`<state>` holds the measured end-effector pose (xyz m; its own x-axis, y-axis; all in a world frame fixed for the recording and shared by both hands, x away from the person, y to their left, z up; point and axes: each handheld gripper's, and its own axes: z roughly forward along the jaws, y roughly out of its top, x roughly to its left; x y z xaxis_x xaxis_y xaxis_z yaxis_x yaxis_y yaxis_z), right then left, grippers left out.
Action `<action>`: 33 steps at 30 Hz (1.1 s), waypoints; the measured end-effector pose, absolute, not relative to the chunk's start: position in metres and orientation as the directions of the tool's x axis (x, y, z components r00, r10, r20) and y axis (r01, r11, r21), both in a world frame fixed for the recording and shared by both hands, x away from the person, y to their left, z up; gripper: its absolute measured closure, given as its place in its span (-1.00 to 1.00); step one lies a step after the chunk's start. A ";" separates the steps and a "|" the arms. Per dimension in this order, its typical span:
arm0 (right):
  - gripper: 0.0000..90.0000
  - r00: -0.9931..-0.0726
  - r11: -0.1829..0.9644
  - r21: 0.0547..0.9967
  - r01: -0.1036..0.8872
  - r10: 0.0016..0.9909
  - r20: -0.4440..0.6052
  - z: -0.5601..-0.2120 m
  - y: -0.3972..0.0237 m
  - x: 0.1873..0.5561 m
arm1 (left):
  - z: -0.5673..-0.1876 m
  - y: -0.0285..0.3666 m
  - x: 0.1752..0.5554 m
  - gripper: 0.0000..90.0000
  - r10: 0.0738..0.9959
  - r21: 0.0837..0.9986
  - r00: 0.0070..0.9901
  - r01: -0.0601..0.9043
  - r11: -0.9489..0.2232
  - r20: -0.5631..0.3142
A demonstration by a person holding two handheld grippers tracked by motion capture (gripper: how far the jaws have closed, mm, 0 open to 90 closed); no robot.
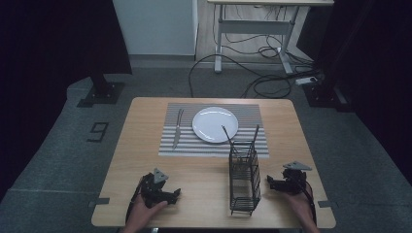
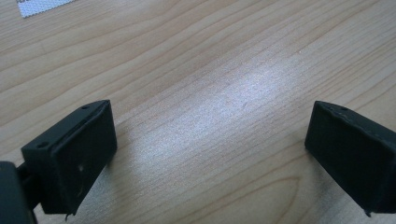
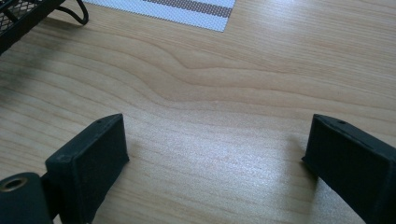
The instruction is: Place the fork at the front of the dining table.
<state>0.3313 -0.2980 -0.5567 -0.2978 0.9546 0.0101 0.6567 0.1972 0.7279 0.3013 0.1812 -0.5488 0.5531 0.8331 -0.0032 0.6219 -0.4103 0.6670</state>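
So here's where I'm at: both grippers parked low on the near edge of the table, nothing held. Left gripper sits around 7 o'clock from table centre, jaws spread wide over bare wood in its own view. Right gripper is at about 5 o'clock, jaws also wide apart, with the foot of the rack and a corner of the mat at its 11.

The rack is the black wire caddy standing between my two grippers, nearer the right one, with two utensil handles poking out the top toward the plate. One utensil already lies on the mat at the plate's 9 o'clock.

My read is the next bit is pulling another piece from the rack and laying it by the plate. If so, I'd go in with the right gripper from above, pinch a handle high up where it clears the wire, and lift straight before swinging away, so it doesn't snag and tip the rack. Could steady the rack with the left if it looks wobbly.
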 end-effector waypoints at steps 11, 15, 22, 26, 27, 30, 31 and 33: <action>-0.76 -0.258 0.140 0.751 0.645 0.965 0.041 -0.548 -0.289 0.322 | -0.549 0.181 0.301 -0.95 0.833 0.667 0.553 0.622 -0.410 -0.003; -0.75 -0.270 0.125 0.784 0.608 0.961 0.057 -0.532 -0.288 0.317 | -0.549 0.181 0.301 -0.95 0.833 0.667 0.553 0.622 -0.411 -0.003; -0.71 -0.274 0.086 0.822 0.564 0.958 0.088 -0.508 -0.292 0.311 | -0.549 0.181 0.302 -0.96 0.832 0.666 0.555 0.622 -0.412 -0.003; -0.70 -0.286 0.081 0.837 0.542 0.954 0.092 -0.496 -0.292 0.307 | -0.549 0.181 0.302 -0.96 0.832 0.666 0.554 0.622 -0.412 -0.002; -0.70 -0.288 0.080 0.840 0.536 0.953 0.094 -0.494 -0.291 0.307 | -0.549 0.181 0.302 -0.96 0.832 0.666 0.555 0.622 -0.412 -0.003; -0.69 -0.298 0.075 0.850 0.521 0.949 0.099 -0.486 -0.289 0.306 | -0.549 0.181 0.302 -0.96 0.832 0.666 0.554 0.622 -0.412 -0.002; -0.69 -0.302 0.074 0.853 0.517 0.948 0.100 -0.484 -0.288 0.306 | -0.549 0.181 0.302 -0.96 0.832 0.666 0.555 0.622 -0.413 -0.003; -0.68 -0.307 0.075 0.855 0.513 0.946 0.101 -0.481 -0.286 0.306 | -0.549 0.181 0.302 -0.96 0.832 0.666 0.555 0.622 -0.413 -0.002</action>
<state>0.3060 -0.2864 -0.4813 -0.3066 0.9465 0.1009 0.5134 0.0752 0.8548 0.3018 0.1812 -0.5487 0.5547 0.8321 -0.0025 0.6219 -0.4126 0.6656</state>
